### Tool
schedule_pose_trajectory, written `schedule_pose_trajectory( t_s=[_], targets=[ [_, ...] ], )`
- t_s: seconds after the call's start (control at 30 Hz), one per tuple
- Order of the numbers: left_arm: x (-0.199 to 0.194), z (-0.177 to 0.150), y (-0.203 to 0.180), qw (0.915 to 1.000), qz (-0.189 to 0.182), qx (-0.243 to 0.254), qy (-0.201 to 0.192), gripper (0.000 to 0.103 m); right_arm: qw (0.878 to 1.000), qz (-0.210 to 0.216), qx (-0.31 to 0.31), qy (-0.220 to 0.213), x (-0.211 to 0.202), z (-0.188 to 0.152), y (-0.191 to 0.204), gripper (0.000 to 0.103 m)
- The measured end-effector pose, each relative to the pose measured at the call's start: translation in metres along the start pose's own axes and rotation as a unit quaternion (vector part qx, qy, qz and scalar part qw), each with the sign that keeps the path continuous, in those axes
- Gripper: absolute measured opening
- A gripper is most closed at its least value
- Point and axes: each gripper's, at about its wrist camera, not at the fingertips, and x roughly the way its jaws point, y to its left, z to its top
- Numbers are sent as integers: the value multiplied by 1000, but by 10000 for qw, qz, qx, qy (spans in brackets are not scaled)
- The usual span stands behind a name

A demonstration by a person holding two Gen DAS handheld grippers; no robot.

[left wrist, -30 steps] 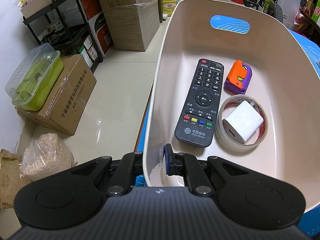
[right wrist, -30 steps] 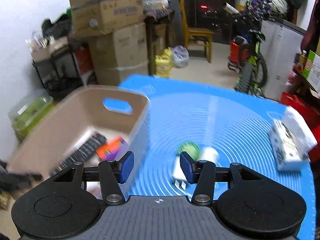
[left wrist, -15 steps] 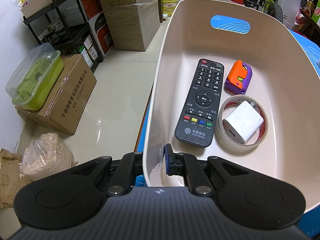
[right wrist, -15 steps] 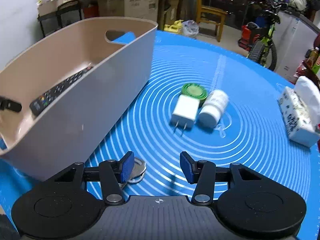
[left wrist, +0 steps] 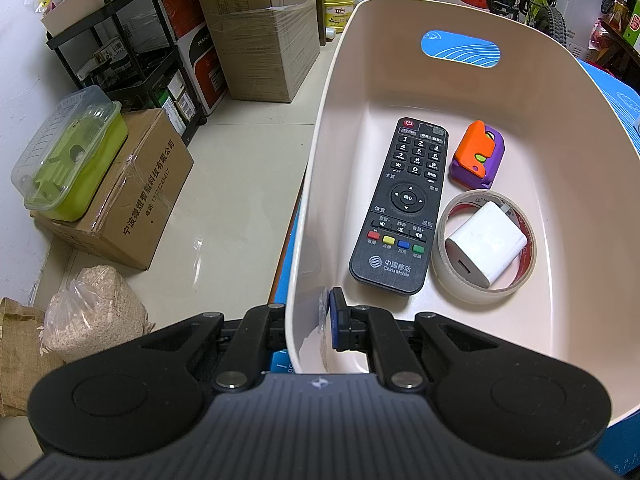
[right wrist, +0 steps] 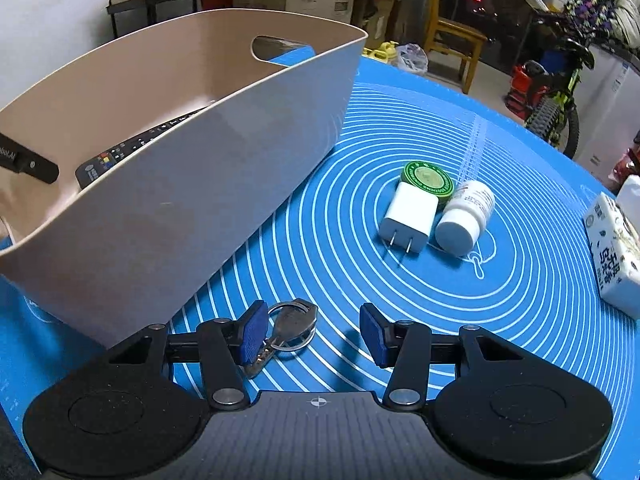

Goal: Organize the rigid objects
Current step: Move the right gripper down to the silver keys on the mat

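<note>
A beige basket [left wrist: 400, 80] holds a black remote [left wrist: 404, 208], an orange and purple toy [left wrist: 478, 154] and a tape roll [left wrist: 444, 236] with a white charger [left wrist: 486, 244] inside it. My left gripper [left wrist: 316, 316] is shut on the basket's near wall, one finger outside and one inside. In the right wrist view, my right gripper [right wrist: 312, 334] is open, low over the blue mat [right wrist: 520, 280] beside the basket [right wrist: 200, 184]. A bunch of keys [right wrist: 292, 326] lies between its fingers, close to the left pad. Farther off lie a white plug [right wrist: 408, 216], a green tin [right wrist: 428, 176] and a white bottle [right wrist: 464, 216].
A tissue pack [right wrist: 612, 248] lies at the mat's right edge. Left of the table, on the floor, are cardboard boxes [left wrist: 132, 200], a green lidded container [left wrist: 72, 156] and a black shelf [left wrist: 120, 52]. A chair [right wrist: 456, 40] and a bicycle [right wrist: 556, 96] stand behind the table.
My right gripper has come down towards the mat and rolled, so the keys now lie between its fingers. The left gripper and the basket have not moved.
</note>
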Motion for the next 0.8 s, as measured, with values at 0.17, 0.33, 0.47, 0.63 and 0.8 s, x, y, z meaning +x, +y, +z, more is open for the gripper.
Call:
schedule_pose_trajectory(
  t_s=[0.17, 0.33, 0.47, 0.63, 0.8],
  targets=[
    [0, 0, 0, 10000, 0, -2, 0, 13, 9999, -79, -102, -78, -1, 0, 0, 54],
    [0, 0, 0, 10000, -1, 0, 0, 13, 9997, -185, -132, -30, 2, -1, -3, 48],
    [0, 0, 0, 10000, 0, -1, 1, 13, 9997, -200, -149, -62, 2, 0, -4, 40],
    [0, 0, 0, 10000, 0, -2, 1, 13, 9997, -162, -160, -74, 5, 0, -5, 29],
    [0, 0, 0, 10000, 0, 0, 2, 12, 9996, -169, -190, -78, 7, 0, -5, 22]
  ],
)
